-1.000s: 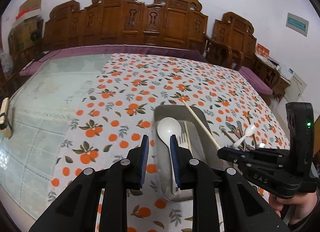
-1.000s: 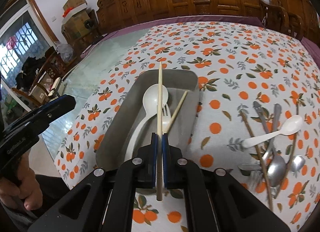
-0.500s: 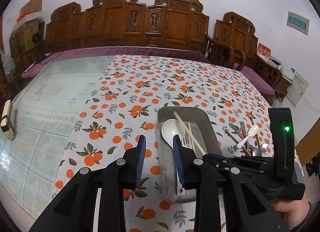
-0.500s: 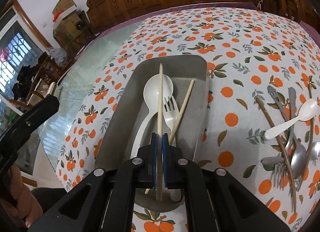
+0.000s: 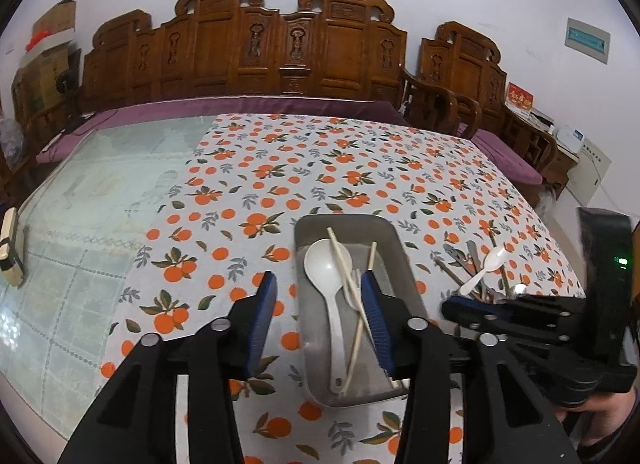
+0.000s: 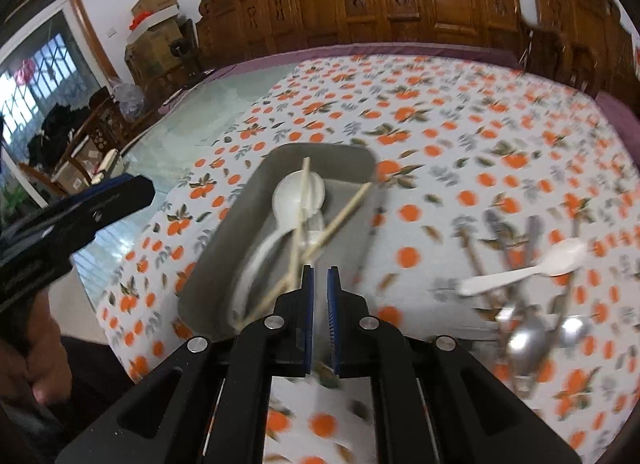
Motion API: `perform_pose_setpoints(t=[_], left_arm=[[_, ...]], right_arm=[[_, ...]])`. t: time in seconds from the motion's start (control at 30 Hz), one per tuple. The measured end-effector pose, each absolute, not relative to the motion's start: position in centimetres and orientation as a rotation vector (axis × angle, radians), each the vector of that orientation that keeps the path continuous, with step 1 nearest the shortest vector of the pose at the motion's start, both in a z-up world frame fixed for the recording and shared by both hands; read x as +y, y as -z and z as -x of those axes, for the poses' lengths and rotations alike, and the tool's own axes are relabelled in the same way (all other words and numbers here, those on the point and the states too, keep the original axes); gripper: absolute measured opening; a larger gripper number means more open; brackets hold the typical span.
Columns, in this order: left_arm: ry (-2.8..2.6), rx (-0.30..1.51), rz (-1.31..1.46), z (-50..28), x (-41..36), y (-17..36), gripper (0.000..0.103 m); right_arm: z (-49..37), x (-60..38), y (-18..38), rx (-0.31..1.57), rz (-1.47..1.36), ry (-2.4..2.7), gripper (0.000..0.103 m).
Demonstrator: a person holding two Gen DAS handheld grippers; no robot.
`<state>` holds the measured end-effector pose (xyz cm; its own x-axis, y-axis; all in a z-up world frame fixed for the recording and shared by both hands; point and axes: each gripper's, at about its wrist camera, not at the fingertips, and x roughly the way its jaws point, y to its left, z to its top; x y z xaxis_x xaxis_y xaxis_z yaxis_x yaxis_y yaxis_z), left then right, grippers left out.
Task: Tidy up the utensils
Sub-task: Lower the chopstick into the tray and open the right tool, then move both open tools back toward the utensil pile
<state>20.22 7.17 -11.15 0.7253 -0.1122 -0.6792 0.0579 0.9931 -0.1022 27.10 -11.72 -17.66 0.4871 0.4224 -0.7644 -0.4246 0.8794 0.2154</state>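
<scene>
Tray (image 5: 390,232) contents at inspection: 1 large white spoon (image 5: 326,264), 1 white fork (image 5: 352,288) partly hidden beneath the others, and 2 pale chopsticks (image 6: 301,207) lying crossed over them. All 4 sit inside the grey tray on the orange-patterned tablecloth (image 5: 320,167).

Remaining items lie in a loose heap (image 6: 532,264) on the cloth, well apart from the tray on its right side. I can make out 1 small white spoon (image 6: 560,260), at least 2 metal spoons (image 6: 524,344), some dark chopsticks and metal handles; motion blur prevents a full count.

My left gripper (image 5: 316,316) hovers over the near left edge of the tray. Its jaws have just been opening and now stand apart, with nothing pressed between the pads; the tray edge and cloth simply show through the gap.

My right gripper (image 6: 320,304) has its jaws nearly together with a narrow slot between them, and nothing is in that slot. It sits above the near right corner of the tray.

Assessment: sorting is partly done, I judge under half. The heap is still to be transferred, piece by piece.
</scene>
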Motion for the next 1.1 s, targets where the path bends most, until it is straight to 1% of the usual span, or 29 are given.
perform_pose_setpoints(t=[0.07,0.13,0.17,0.23,0.33,0.37,0.4,0.43,0.63,0.87,1.1], left_arm=[[0.105,0.751,0.066,-20.3,6.3,11.1,0.049],[0.116,0.747,0.060,-20.3,5.5,11.1,0.061],[0.126,0.745,0.057,-20.3,4.9,11.2,0.063],[0.137,0.744,0.052,-20.4,4.2,11.3,0.071],[0.152,0.756,0.044,-20.6,2.5,11.9,0.071],[0.154,0.761,0.044,-20.7,2.1,12.1,0.071],[0.158,0.768,0.043,-20.8,1.7,12.3,0.071],[0.159,0.773,0.040,-20.8,1.1,12.6,0.071],[0.162,0.788,0.020,-20.9,-0.9,13.8,0.073],[0.209,0.808,-0.014,-20.9,-3.2,14.7,0.074],[0.243,0.836,-0.063,-22.1,-7.5,15.4,0.072]], right_arm=[[-26.5,-13.4,17.0,0.906,0.025,-0.497,0.010],[-25.7,-15.2,16.6,0.887,0.045,-0.477,0.010],[-25.5,-16.2,16.4,0.881,0.054,-0.465,0.010],[-25.3,-17.9,16.3,0.873,0.080,-0.437,0.010],[-25.1,-20.5,16.4,0.868,0.108,-0.399,0.011],[-25.0,-21.2,16.6,0.868,0.117,-0.389,0.014],[-25.0,-22.1,16.9,0.871,0.126,-0.378,0.021],[-25.0,-22.6,17.1,0.872,0.131,-0.372,0.023],[-24.6,-25.9,18.5,0.885,0.119,-0.340,0.023],[-25.4,-28.7,20.3,0.919,0.044,-0.319,0.023],[-27.1,-29.8,20.2,0.926,0.053,-0.336,0.023]])
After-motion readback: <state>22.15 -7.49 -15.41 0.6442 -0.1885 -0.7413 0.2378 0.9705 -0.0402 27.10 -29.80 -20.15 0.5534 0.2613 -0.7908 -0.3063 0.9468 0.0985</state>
